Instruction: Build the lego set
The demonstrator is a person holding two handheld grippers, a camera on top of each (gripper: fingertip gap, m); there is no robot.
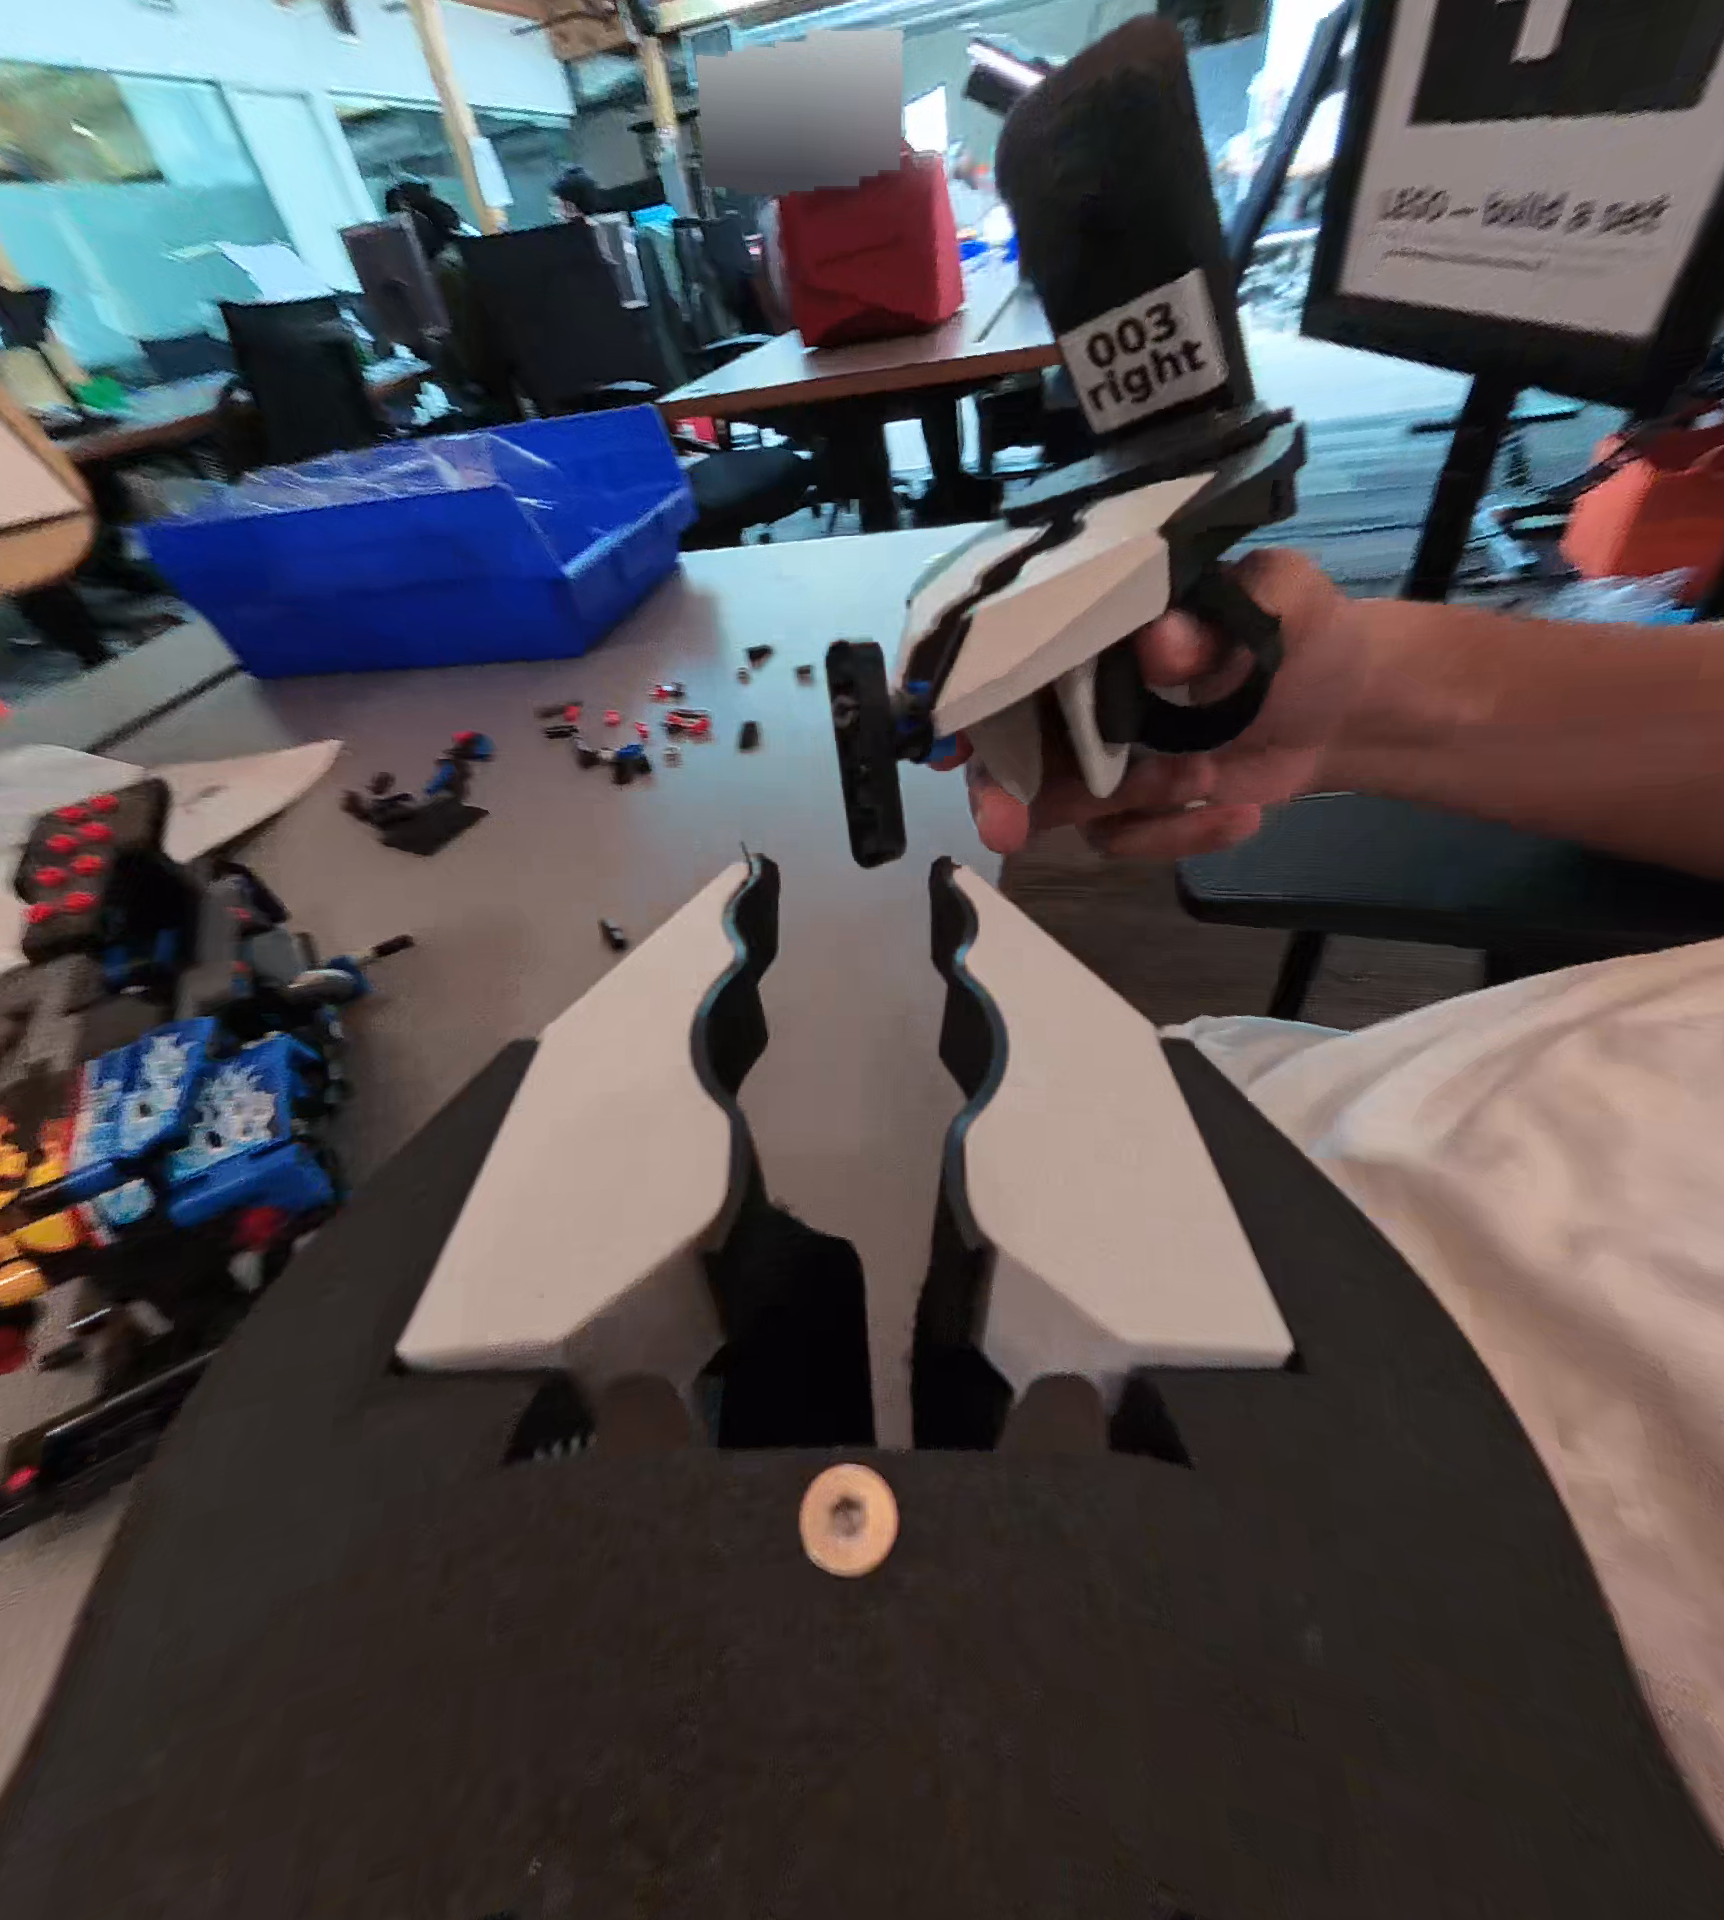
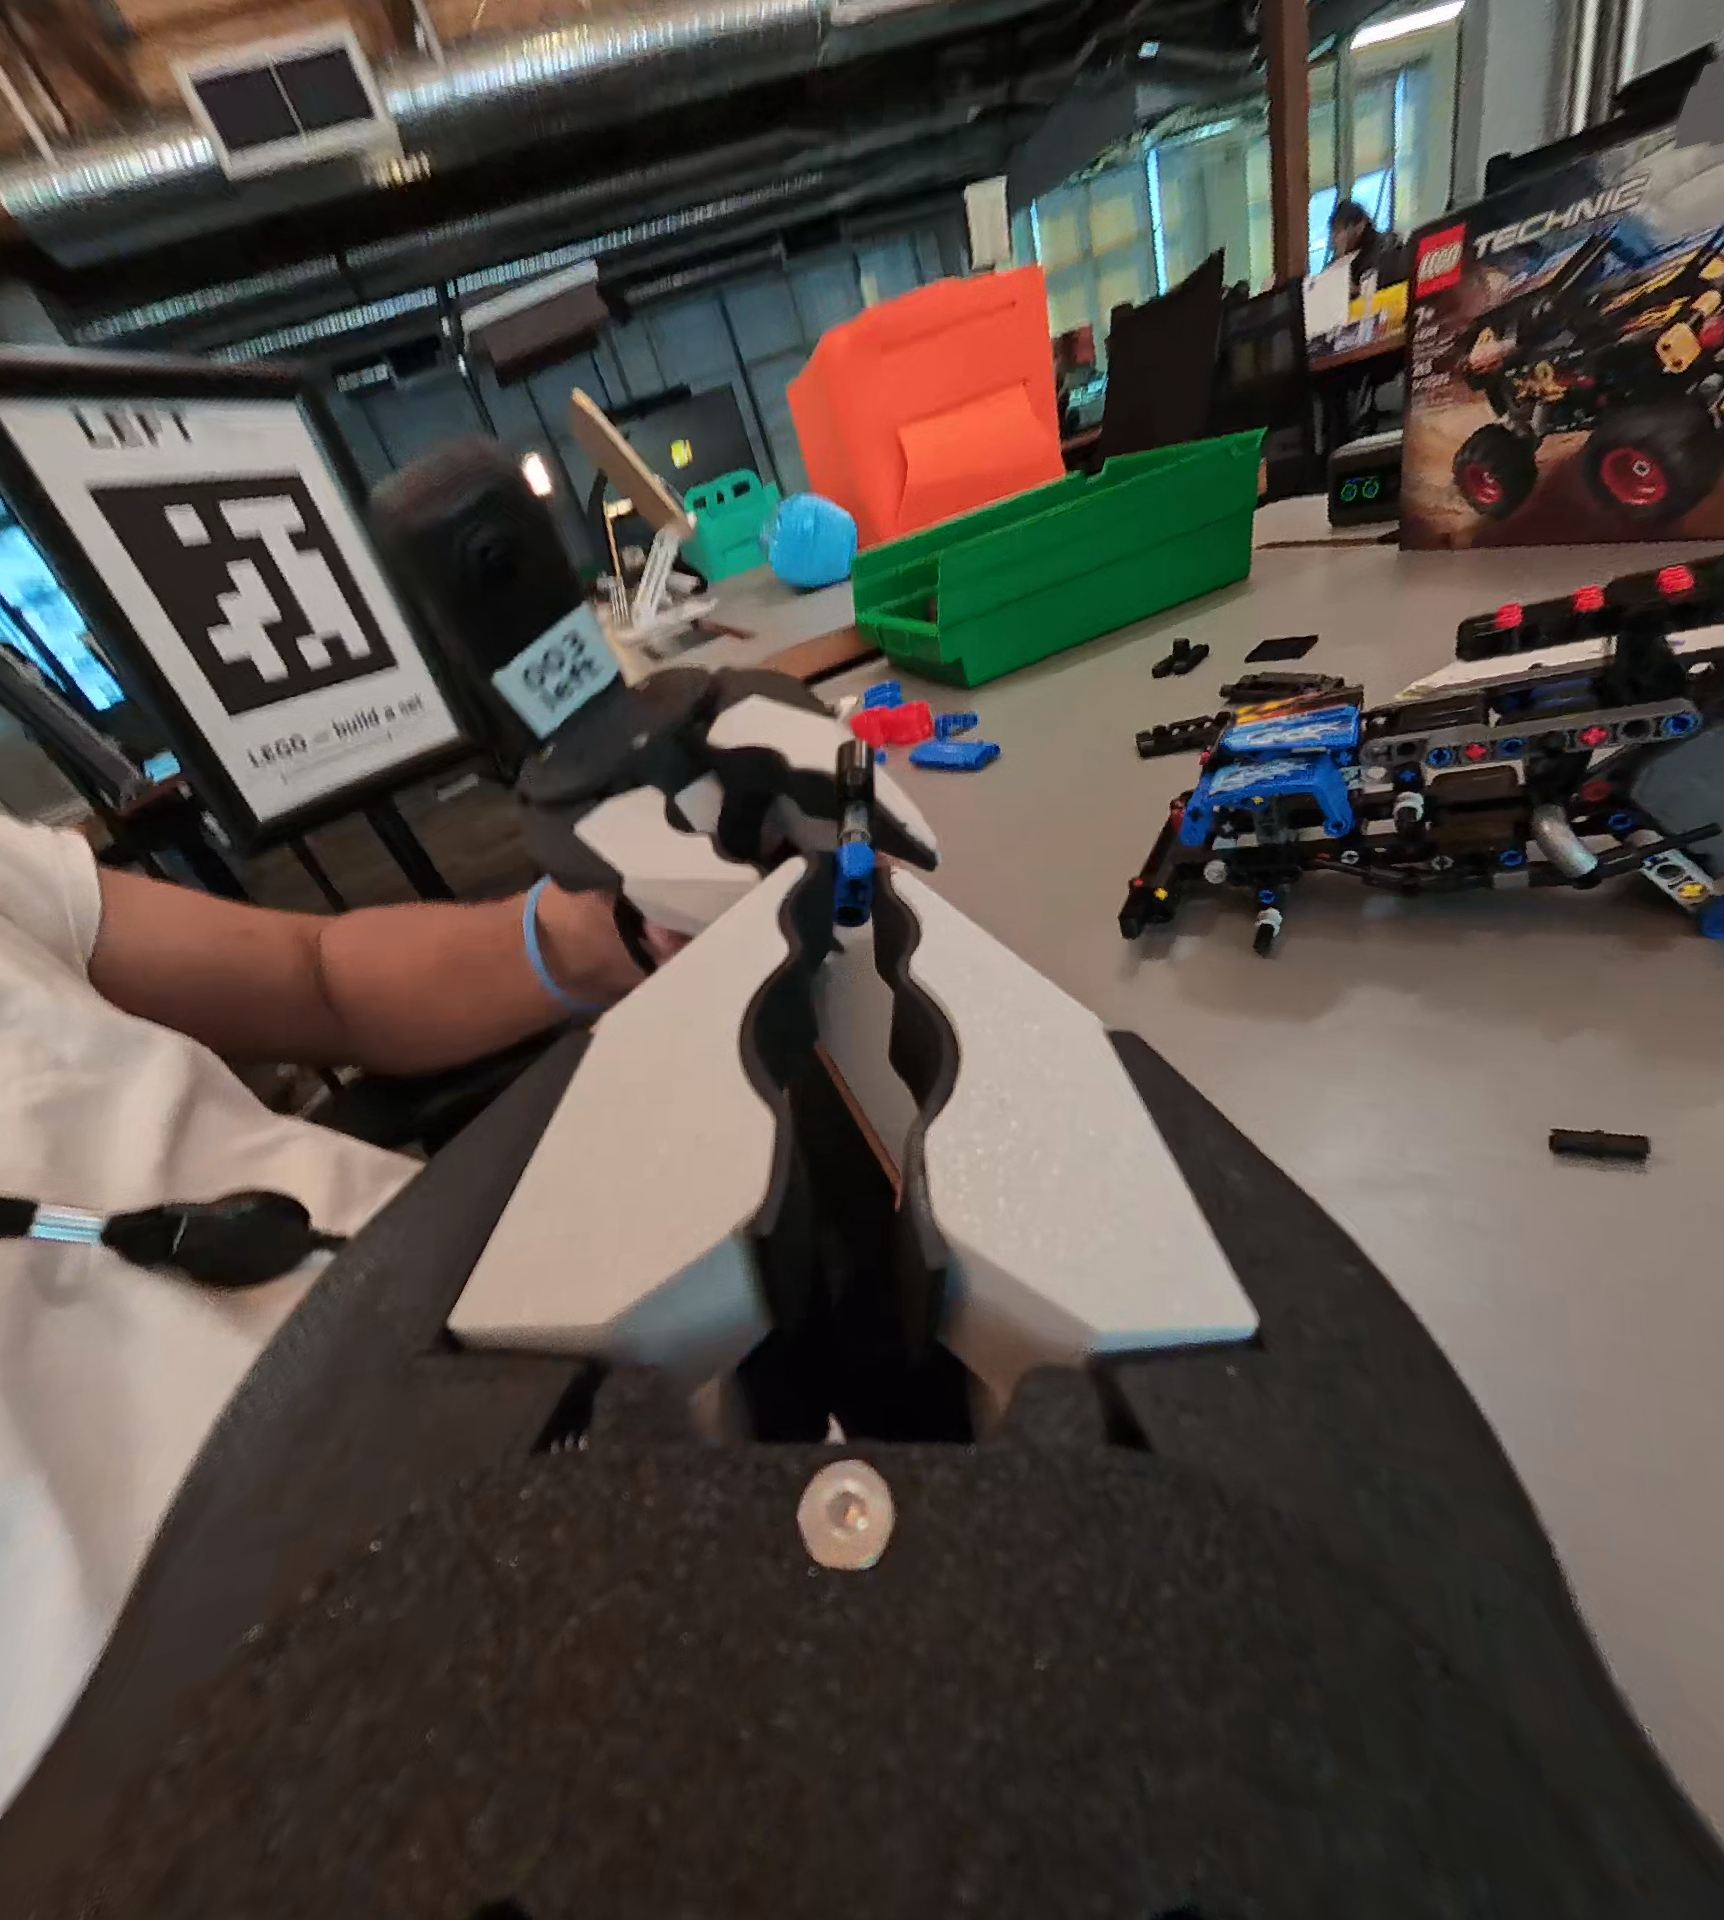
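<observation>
Left wrist view: open workshop behind, with desks, dark chairs and glass partitions. Grey surface (image 1: 484, 717) in front, carrying a blue bin (image 1: 422, 540) at the far edge and loose small pieces (image 1: 619, 732) in black, red and blue scattered near the middle. Half-built truck chassis (image 1: 141, 1122) lying at the left, blue flame-printed panels on it and red pins showing on a black beam. Left gripper (image 1: 850, 883) low in the centre, its 2 white fingers spread well apart, nothing between them. Right gripper (image 1: 925, 717) farther off and above, held in a hand (image 1: 1180, 707), pinched shut on a blue pin joined to a black beam (image 1: 866, 753) that hangs roughly upright off the fingertips, above the surface and just beyond the left gripper's tips. Framed marker sign (image 1: 1564, 177) at upper right.

Right wrist view: exposed ducts and beams overhead, windows far back. Same surface (image 2: 1357, 1039) with the chassis (image 2: 1481, 790) at the right, a green bin (image 2: 1055, 582) behind, an orange box (image 2: 931, 405) beyond that, and the set's box (image 2: 1616, 374) standing at the far right. Red and blue pieces (image 2: 920, 732) near the green bin; 1 black pin (image 2: 1598, 1145) alone nearer the camera. Right gripper (image 2: 853, 883) closed tight on the blue pin (image 2: 852, 871), black beam standing up from it. Left gripper (image 2: 816, 790) right behind, fingers parted, gripping nothing. Second framed marker sign (image 2: 234, 592) at the left.
</observation>
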